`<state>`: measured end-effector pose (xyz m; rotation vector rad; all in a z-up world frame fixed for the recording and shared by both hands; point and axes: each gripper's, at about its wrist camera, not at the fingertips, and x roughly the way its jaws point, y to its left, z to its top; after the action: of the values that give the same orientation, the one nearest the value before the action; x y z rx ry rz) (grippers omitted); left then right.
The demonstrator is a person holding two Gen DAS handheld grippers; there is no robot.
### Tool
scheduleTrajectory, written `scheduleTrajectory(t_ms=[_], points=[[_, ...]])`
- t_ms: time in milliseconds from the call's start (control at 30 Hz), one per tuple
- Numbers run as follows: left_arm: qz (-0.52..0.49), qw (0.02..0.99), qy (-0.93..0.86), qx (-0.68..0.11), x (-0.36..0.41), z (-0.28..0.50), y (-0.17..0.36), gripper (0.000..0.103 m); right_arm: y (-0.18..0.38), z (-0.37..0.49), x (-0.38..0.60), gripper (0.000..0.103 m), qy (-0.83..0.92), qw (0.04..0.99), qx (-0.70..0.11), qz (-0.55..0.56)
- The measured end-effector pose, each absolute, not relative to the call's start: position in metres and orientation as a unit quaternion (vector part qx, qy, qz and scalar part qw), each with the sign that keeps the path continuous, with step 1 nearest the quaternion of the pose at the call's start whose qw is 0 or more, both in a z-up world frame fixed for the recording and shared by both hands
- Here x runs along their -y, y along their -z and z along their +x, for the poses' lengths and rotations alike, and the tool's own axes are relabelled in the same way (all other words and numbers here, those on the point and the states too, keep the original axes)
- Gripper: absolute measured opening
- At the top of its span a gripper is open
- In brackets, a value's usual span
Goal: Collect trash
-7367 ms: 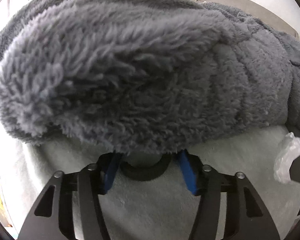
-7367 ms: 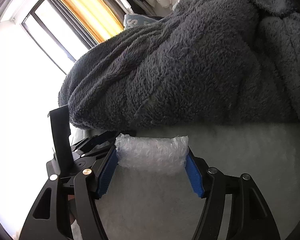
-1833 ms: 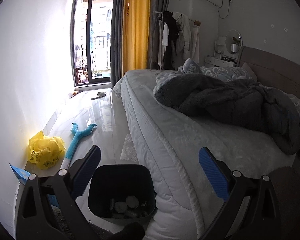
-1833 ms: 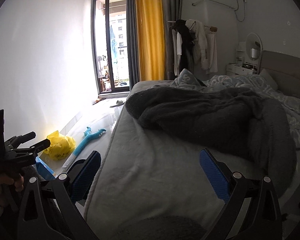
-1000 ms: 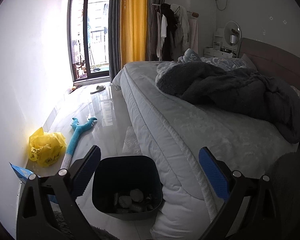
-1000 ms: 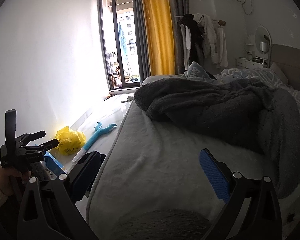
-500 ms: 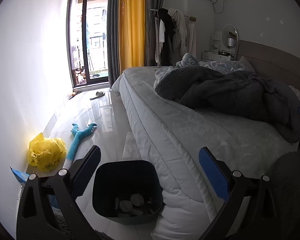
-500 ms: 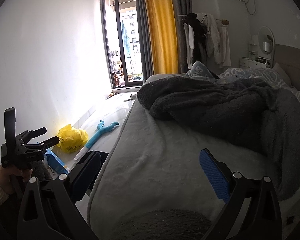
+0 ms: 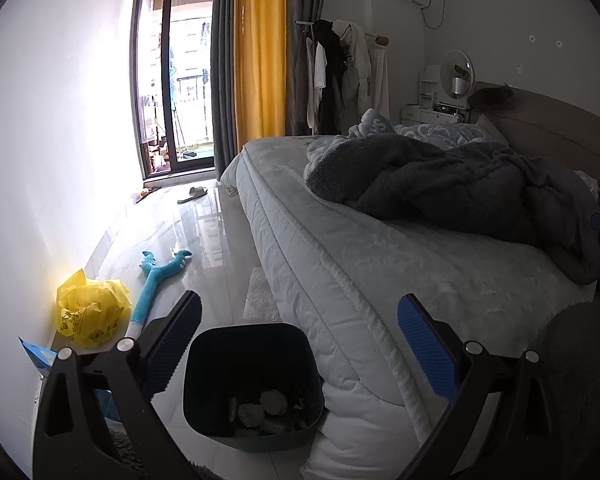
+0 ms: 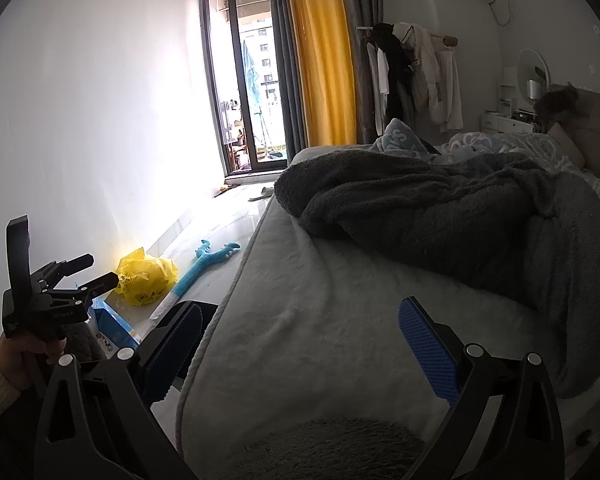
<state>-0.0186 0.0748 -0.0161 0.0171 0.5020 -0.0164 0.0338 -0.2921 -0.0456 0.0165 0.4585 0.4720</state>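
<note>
A: Left wrist view. What is counted?

B: One dark bin [image 9: 256,376] is recorded on the floor, touching the corner of the one bed [image 9: 340,264]. At least three pale crumpled pieces of trash [image 9: 262,410] are seen at its bottom; an exact count cannot be made. One yellow bag [image 9: 90,312] and one blue toy [image 9: 156,280] are noted near the wall, and one slipper [image 9: 194,194] by the balcony door. One grey blanket [image 9: 452,188] is heaped on the bed.

A: Pose of the left gripper [image 9: 300,350]?

B: It is held above the bin, tilted down, its blue pads spread wide with nothing between them.

A: Right wrist view?

B: The same single bed [image 10: 320,320], blanket [image 10: 460,216], yellow bag [image 10: 148,280] and toy [image 10: 208,260] are logged. The right gripper [image 10: 300,350] is held level over the mattress edge, jaws wide apart and empty. The left gripper [image 10: 100,270] is seen at the lower left, gripped by one hand [image 10: 16,360] in a cream sleeve.
</note>
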Motion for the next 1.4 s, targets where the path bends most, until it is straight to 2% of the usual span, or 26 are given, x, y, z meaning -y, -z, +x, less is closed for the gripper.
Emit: scheduleTrajectory(t_ms=[1400], points=[[0.009,0.969,0.008,-0.248,-0.0737,-0.0185,0.0159,0.1,0.0447,0.0343,0.2937,0.1,-0.233,0.945,-0.229,-0.003]])
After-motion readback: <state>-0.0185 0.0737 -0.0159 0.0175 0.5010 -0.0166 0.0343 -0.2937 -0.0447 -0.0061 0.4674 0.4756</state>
